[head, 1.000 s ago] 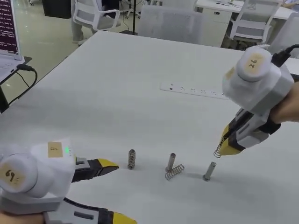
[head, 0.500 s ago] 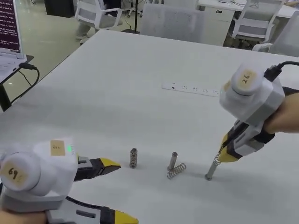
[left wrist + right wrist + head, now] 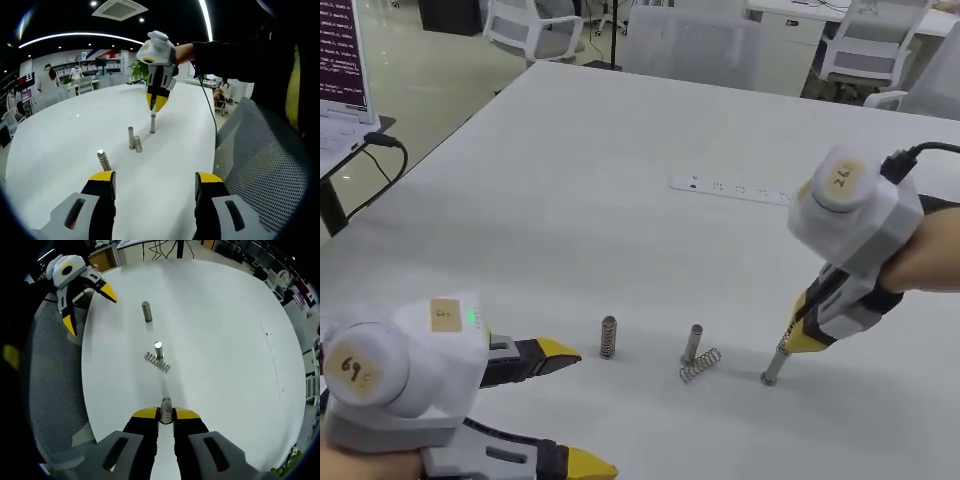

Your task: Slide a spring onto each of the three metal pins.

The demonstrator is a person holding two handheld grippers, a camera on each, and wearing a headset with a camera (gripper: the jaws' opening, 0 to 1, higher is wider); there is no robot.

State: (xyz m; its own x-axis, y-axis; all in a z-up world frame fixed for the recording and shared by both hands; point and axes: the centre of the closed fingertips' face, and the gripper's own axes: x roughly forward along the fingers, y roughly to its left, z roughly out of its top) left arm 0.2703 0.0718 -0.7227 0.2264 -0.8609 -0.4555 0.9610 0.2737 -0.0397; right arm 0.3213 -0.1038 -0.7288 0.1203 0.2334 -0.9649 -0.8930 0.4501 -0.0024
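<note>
1. Right tool (image 3: pixel 166 416) grips the held spring (image 3: pixel 786 333), its lower end at the right pin's (image 3: pixel 771 368) top.
2. Left tool (image 3: pixel 156 179): jaws wide open, empty, near the left pin (image 3: pixel 100 153).
3. Left pin carries the fitted spring (image 3: pixel 105 163); the loose spring (image 3: pixel 700 365) lies on the desk (image 3: pixel 570 200) beside the middle pin (image 3: pixel 692 343).

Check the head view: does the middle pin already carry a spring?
No: the middle pin stands bare, and a loose spring lies on the table beside its base.
</note>
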